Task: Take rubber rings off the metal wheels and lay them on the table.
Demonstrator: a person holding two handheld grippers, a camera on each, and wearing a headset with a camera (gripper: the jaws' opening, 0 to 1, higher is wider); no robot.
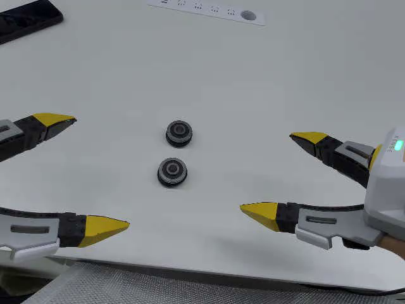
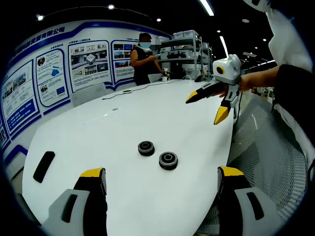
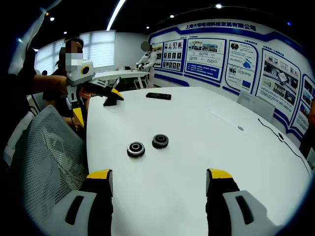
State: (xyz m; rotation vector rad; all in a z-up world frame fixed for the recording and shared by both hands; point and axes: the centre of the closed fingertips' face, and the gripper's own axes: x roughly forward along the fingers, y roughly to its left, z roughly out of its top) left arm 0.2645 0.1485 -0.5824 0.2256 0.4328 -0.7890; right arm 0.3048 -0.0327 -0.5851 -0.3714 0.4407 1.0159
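Observation:
Two small metal wheels with black rubber rings lie flat on the white table (image 1: 297,76), one behind the other: the far wheel (image 1: 179,133) (image 2: 146,148) (image 3: 160,141) and the near wheel (image 1: 172,171) (image 2: 168,160) (image 3: 136,149). My left gripper (image 1: 101,171) (image 2: 162,172) hovers open to the left of them, yellow tips wide apart and nothing between them. Facing it from the right, my right gripper (image 1: 266,171) (image 3: 160,173) is also open and holds nothing. Each gripper appears in the other's view: the right gripper (image 2: 204,110), the left gripper (image 3: 98,107).
A flat black device (image 1: 25,19) (image 2: 43,166) (image 3: 158,96) lies at the far left corner. A white power strip (image 1: 209,9) is set in the table's far side. The table's front edge meets a mesh chair (image 1: 126,285). People stand beyond the table's ends.

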